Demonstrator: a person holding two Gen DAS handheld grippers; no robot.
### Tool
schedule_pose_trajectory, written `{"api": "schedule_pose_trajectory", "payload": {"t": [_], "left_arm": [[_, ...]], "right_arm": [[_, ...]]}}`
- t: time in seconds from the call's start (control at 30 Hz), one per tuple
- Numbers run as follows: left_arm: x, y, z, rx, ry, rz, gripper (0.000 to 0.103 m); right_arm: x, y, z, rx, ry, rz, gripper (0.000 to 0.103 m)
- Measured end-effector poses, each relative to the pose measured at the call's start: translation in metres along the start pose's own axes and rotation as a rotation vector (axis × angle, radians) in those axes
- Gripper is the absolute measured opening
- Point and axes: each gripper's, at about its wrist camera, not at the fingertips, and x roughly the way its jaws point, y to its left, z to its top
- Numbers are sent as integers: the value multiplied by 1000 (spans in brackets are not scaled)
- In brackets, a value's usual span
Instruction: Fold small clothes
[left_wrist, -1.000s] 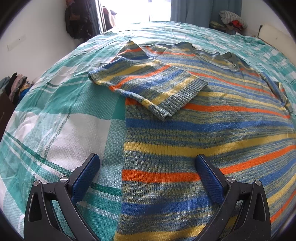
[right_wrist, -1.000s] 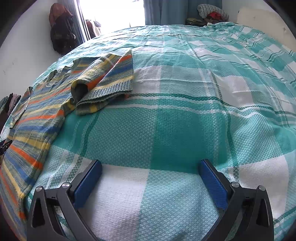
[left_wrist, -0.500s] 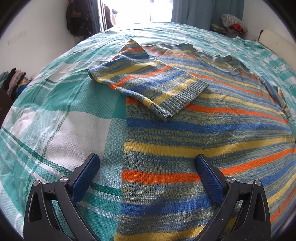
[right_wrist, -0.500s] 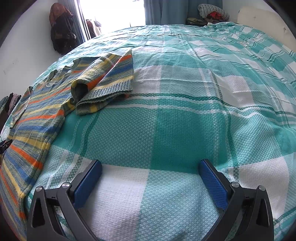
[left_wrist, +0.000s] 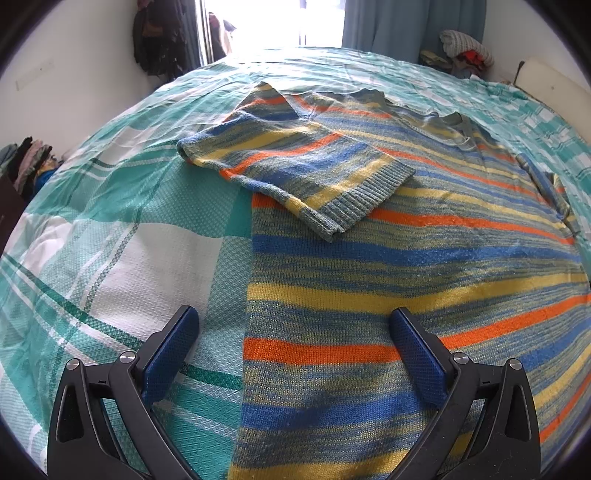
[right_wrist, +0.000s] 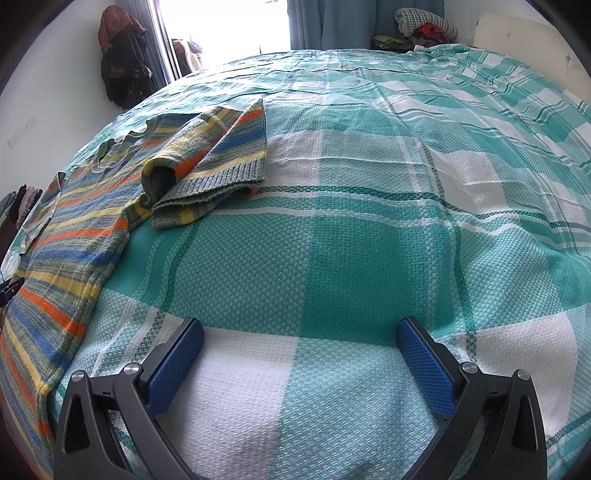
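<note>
Left wrist: left gripper (left_wrist: 291, 332) spread over sweater (left_wrist: 388, 258) edge, right gripper (right_wrist: 299, 343) spread, sweater far left.

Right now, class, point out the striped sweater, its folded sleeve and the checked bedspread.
striped sweater (left_wrist: 406, 266), left wrist view, on the blue stripe across its body.
folded sleeve (left_wrist: 306, 166), left wrist view, mid-sleeve, lying over the body.
checked bedspread (right_wrist: 369, 258), right wrist view, on a bare teal square.
</note>
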Motion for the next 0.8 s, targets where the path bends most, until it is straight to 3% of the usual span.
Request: {"api": "schedule_pose_trajectory", "payload": {"t": [0.3, 0.43, 0.5, 0.53, 0.67, 0.73, 0.8], "left_arm": [[-1, 2, 0, -10, 0, -15, 103], [-10, 2, 11, 4, 91, -72, 102], [-26, 1, 18, 27, 90, -138, 102], [-41, -4, 25, 79, 35, -180, 102], [-53, -35, 60, 325, -54, -186, 102], [-30, -55, 77, 461, -25, -159, 102], [6, -63, 86, 523, 67, -115, 101]], "right_arm": [[2, 0, 2, 0, 5, -2, 103], [0, -1, 0, 6, -6, 9, 103], [1, 0, -1, 0, -13, 3, 103], [1, 1, -1, -4, -17, -2, 103], [3, 4, -2, -22, -26, -29, 103], [3, 6, -2, -28, -26, -38, 103], [3, 5, -2, -27, -27, -36, 103]]}}
